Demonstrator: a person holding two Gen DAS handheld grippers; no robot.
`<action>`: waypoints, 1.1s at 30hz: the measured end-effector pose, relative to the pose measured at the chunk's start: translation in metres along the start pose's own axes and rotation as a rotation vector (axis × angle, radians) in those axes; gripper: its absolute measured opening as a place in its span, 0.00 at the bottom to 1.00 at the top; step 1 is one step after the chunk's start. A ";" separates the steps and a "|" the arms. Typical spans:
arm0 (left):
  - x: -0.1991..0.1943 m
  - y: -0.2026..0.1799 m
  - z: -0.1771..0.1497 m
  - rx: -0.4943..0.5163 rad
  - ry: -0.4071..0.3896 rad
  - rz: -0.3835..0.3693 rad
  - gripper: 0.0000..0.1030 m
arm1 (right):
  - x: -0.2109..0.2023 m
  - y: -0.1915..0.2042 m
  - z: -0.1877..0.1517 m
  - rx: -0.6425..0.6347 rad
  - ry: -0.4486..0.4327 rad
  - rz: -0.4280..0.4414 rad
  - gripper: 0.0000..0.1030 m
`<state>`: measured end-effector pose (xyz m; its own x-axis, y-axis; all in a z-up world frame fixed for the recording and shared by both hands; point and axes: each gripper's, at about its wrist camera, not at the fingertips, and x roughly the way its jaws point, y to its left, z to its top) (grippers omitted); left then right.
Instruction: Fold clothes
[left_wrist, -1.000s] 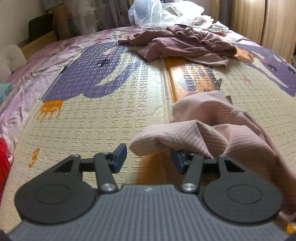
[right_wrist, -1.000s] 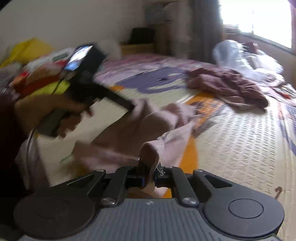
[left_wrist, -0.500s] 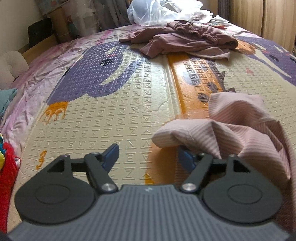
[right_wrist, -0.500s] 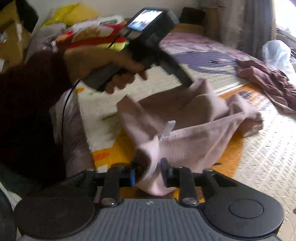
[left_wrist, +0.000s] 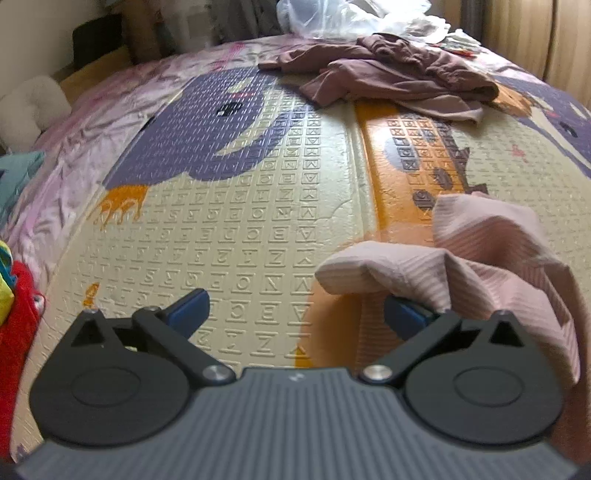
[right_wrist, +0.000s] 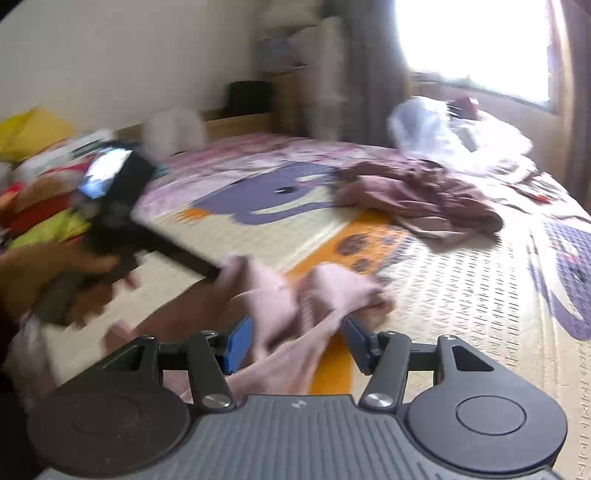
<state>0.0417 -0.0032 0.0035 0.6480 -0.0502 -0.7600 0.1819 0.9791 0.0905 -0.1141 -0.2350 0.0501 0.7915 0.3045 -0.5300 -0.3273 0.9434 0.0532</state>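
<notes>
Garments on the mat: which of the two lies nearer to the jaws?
The pale pink ribbed garment, crumpled right at the left gripper, whose jaws are opening. The darker mauve garment lies bunched at the mat's far end, beside the plastic bag.

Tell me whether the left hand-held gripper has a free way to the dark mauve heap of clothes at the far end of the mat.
Probably yes. The left hand-held gripper has jaws opening wide with nothing between them, and bare mat runs up to the mauve heap. The pink garment only drapes against its right finger, off to the side.
</notes>
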 end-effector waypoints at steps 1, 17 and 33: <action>0.002 0.001 0.001 -0.012 0.004 -0.006 1.00 | 0.008 -0.002 0.002 0.020 -0.003 -0.029 0.57; 0.035 -0.016 0.001 0.054 0.025 -0.059 0.82 | 0.124 -0.001 0.008 0.097 0.114 -0.126 0.13; -0.003 0.009 0.004 -0.083 -0.058 -0.086 0.12 | 0.039 -0.003 0.025 0.063 -0.219 -0.232 0.07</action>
<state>0.0444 0.0049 0.0085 0.6747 -0.1434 -0.7240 0.1781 0.9836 -0.0288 -0.0695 -0.2230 0.0509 0.9358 0.0951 -0.3393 -0.0982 0.9951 0.0082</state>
